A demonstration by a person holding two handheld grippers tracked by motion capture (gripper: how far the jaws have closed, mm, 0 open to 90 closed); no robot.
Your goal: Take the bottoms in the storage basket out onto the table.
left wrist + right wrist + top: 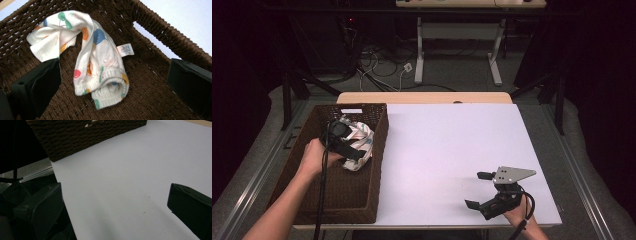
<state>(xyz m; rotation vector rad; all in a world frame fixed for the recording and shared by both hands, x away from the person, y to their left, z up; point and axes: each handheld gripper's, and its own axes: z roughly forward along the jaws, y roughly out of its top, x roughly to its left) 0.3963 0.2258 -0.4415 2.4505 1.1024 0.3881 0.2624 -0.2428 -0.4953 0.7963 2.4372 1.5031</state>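
High view, from nine o'clock: the left gripper point(343, 141) hangs inside the wicker basket point(379, 150), its fingers point(37, 85) spread wide to either side of the crumpled patterned garment point(100, 65) on the basket floor, touching nothing. To lift it well, I judge, drop straight onto the thick elastic cuff; pinch fully; at five o'clock the right gripper point(484, 192) rests open on the counter point(452, 145).

A small white garment point(100, 62) printed with coloured balloons lies crumpled on the floor of the brown wicker basket point(379, 150), toward its far end. Its elastic cuff gapes open, and a white label sticks out from one side.
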